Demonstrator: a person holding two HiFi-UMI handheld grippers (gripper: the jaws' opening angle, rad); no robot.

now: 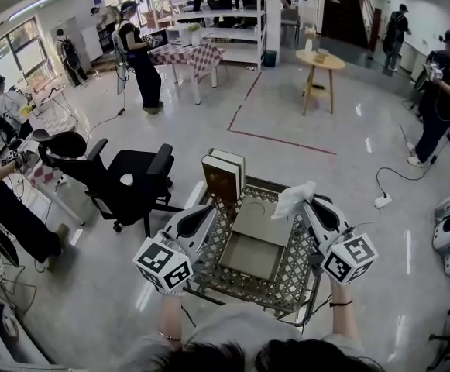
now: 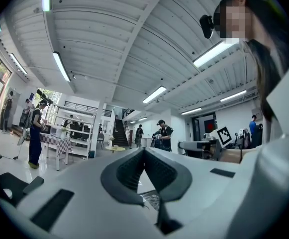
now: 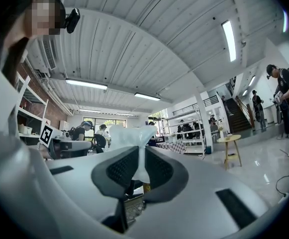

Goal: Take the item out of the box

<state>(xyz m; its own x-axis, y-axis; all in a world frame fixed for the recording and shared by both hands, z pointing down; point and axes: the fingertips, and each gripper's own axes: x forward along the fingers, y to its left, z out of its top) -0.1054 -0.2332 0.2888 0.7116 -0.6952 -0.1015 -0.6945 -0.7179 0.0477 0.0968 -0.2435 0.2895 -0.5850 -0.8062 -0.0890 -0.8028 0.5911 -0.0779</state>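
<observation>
The right gripper (image 3: 139, 153) pinches the white plastic wrapper (image 3: 128, 136), probably light and limp, near its top; the left gripper (image 2: 144, 152) is closed and empty.

The head camera looked steeply down, close above the lattice table (image 1: 286, 281). Cameras on the left gripper (image 1: 207, 209) and right gripper (image 1: 310, 204) faced forward, slightly upward, sharing the white shelving (image 2: 72, 126).

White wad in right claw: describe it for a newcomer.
Low in the head view stands a lattice table with an open box. Over the box's far right corner the right claw pinches the wad: white, crumpled, the only soft thing there.
</observation>
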